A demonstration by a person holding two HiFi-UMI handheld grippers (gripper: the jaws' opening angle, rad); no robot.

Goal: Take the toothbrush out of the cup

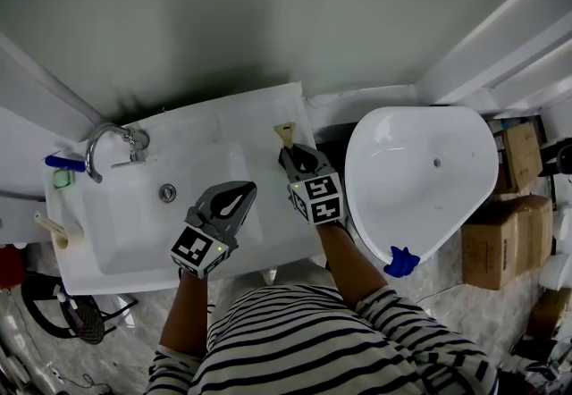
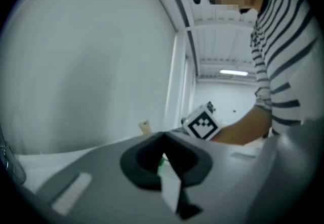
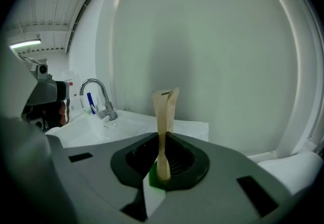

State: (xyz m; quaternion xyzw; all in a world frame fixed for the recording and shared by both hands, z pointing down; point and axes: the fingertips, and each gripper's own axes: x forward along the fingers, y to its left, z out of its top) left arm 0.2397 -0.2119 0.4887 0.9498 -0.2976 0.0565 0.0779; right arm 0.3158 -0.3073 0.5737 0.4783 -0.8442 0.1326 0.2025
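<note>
My right gripper [image 1: 289,153] is shut on the thin handle of a tan toothbrush [image 1: 284,133]. It holds the brush over the back right corner of the white sink [image 1: 116,250]. In the right gripper view the toothbrush [image 3: 164,109] stands up between the jaws with its wide end on top. The left gripper [image 1: 243,193] hovers over the sink's right part, shut and empty. Its view shows the closed jaws, the toothbrush [image 2: 145,126] and the right gripper's marker cube [image 2: 202,123]. A small tan cup [image 1: 61,235] sits at the sink's left front corner, far from both grippers.
A chrome faucet [image 1: 107,147] stands at the sink's back left, with a blue thing [image 1: 63,163] and a green thing [image 1: 61,179] beside it. To the right is a large white bowl-shaped fixture [image 1: 420,174]. Cardboard boxes [image 1: 505,237] stand beyond it. A wall runs close behind.
</note>
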